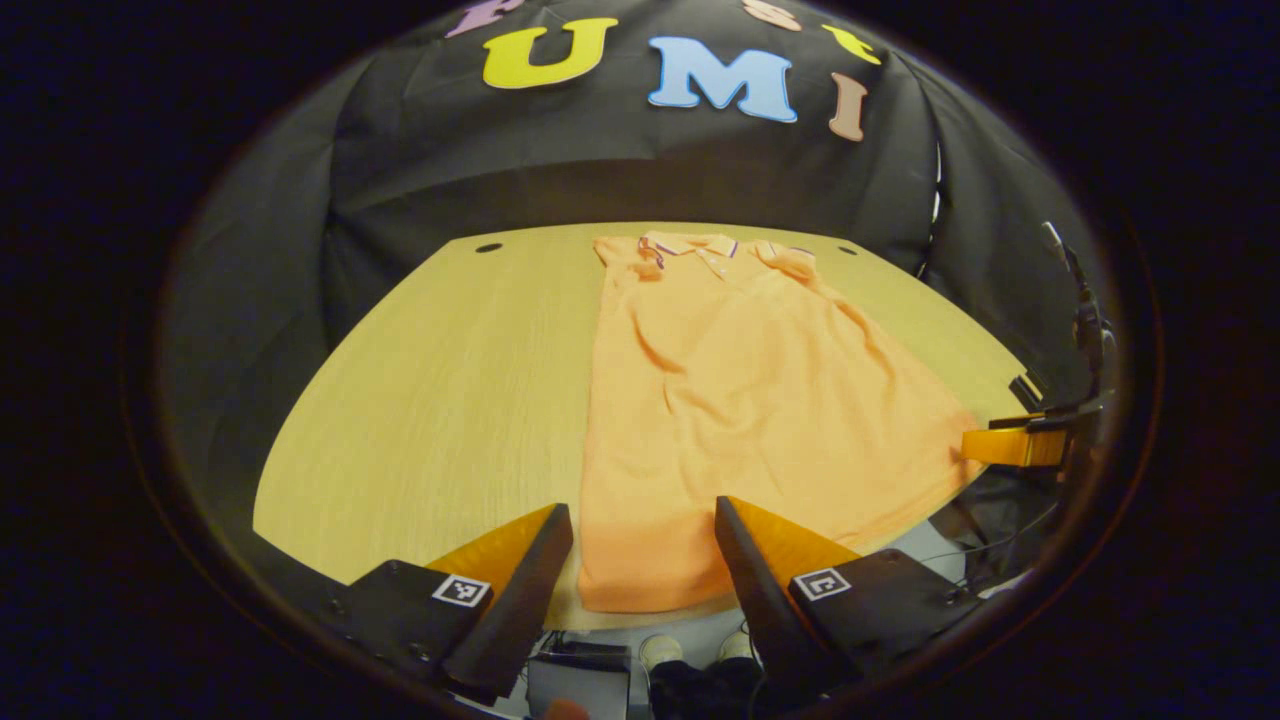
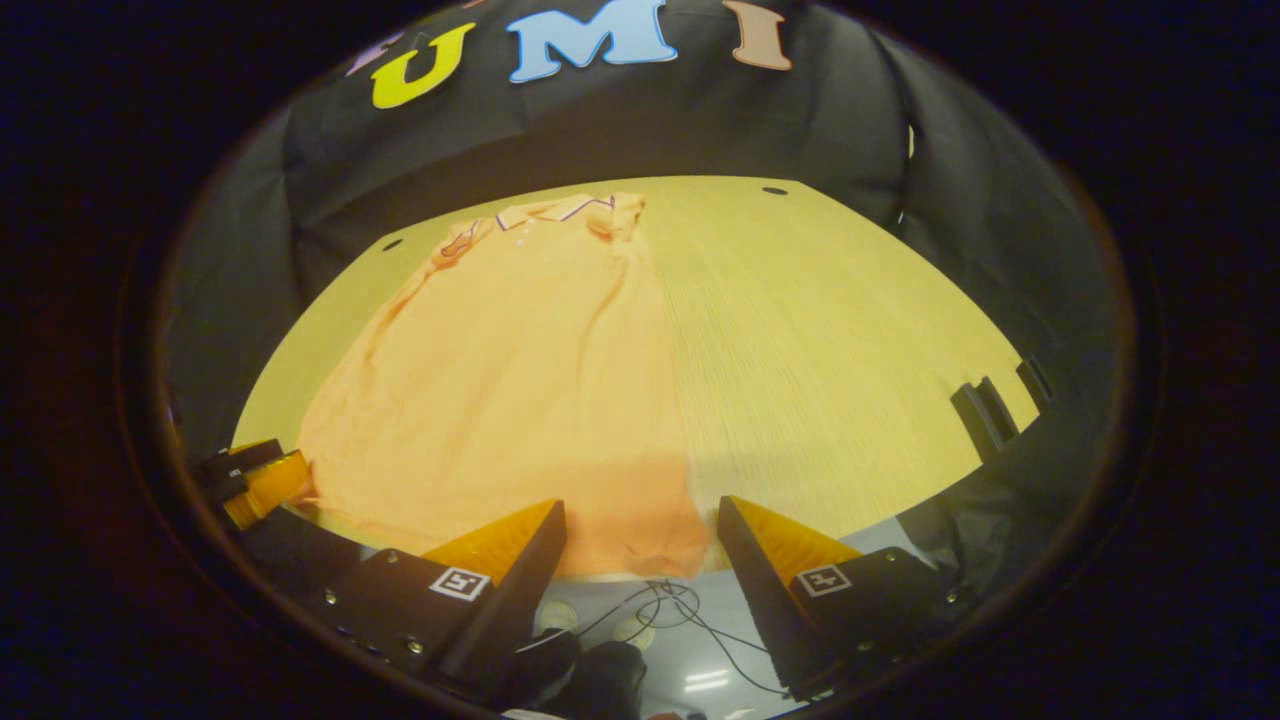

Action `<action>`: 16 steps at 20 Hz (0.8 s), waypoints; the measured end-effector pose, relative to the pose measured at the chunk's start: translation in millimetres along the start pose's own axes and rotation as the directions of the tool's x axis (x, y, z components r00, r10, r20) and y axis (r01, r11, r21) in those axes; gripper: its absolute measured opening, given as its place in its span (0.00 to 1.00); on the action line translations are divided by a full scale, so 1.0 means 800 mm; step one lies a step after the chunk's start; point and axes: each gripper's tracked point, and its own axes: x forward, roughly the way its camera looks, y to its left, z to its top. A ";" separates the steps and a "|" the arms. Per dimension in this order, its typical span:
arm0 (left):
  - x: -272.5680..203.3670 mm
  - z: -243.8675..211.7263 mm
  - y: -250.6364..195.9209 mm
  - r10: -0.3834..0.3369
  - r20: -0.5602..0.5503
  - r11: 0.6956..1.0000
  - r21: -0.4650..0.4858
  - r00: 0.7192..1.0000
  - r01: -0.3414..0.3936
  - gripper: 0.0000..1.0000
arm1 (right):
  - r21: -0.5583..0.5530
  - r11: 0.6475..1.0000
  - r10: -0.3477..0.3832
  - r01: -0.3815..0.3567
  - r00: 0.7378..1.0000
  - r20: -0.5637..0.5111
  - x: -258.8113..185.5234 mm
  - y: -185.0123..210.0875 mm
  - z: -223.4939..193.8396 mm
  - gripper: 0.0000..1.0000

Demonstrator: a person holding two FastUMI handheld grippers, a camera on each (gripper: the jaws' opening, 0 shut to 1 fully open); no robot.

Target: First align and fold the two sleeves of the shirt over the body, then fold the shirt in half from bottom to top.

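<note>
The orange polo shirt point(image 1: 740, 400) lies flat on the wooden bench point(image 1: 440, 400) (sleeves folded in, collar far); left tongs point(image 1: 640, 560) and right tongs point(image 2: 640, 555) gape released over its hem corners.

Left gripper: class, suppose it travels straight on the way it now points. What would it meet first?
Probably the bottom hem of the orange shirt, which lies on the wooden table right ahead of the open left gripper. Depth is uncertain; it may be above the cloth and pass over it.
</note>
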 end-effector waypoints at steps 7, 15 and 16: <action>0.005 -0.011 -0.006 0.002 -0.007 1.000 0.026 1.000 -0.002 0.95 | -0.035 0.999 -0.003 0.003 1.000 -0.002 0.001 0.007 -0.007 0.95; 0.011 -0.011 -0.023 -0.001 0.001 0.997 0.078 1.000 0.001 0.82 | -0.062 0.998 0.004 -0.003 1.000 0.007 0.002 0.010 -0.008 0.89; 0.010 -0.012 -0.026 -0.010 -0.002 0.997 0.082 1.000 0.010 0.73 | -0.051 0.999 0.005 -0.004 1.000 0.014 0.003 0.010 -0.006 0.82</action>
